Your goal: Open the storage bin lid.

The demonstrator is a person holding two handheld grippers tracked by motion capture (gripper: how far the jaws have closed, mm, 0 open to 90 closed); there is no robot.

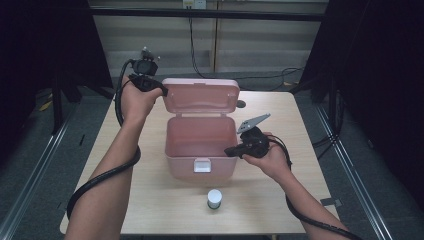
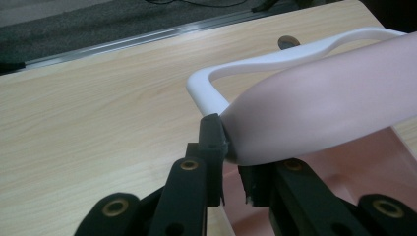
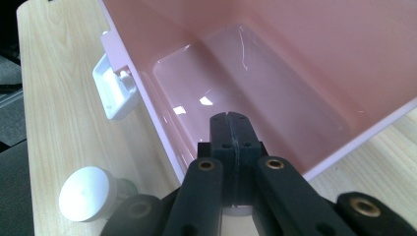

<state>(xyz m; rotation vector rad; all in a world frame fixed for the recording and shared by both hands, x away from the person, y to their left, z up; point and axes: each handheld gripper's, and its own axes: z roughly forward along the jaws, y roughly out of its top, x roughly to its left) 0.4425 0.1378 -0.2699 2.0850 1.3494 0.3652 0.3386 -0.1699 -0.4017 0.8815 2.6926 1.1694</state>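
A pink plastic box [image 1: 197, 135] stands open mid-table, its lid [image 1: 200, 95] tipped up at the back. My left gripper [image 1: 162, 90] is at the lid's upper left corner. In the left gripper view the lid's [image 2: 334, 108] rounded edge sits pinched between the jaws of that gripper [image 2: 233, 162], beside the lid's white handle [image 2: 275, 61]. My right gripper [image 1: 229, 151] rests at the box's right rim, pads pressed together with nothing between them. Seen from the right gripper view, that gripper [image 3: 230, 130] points into the empty box [image 3: 275, 64].
A small white-capped bottle [image 1: 214, 198] [image 3: 91, 194] stands on the wooden table [image 1: 150, 200] in front of the box. A white latch [image 1: 202, 165] [image 3: 115, 91] hangs on the box's front wall. Behind the lid the tabletop has a round hole [image 1: 241, 104].
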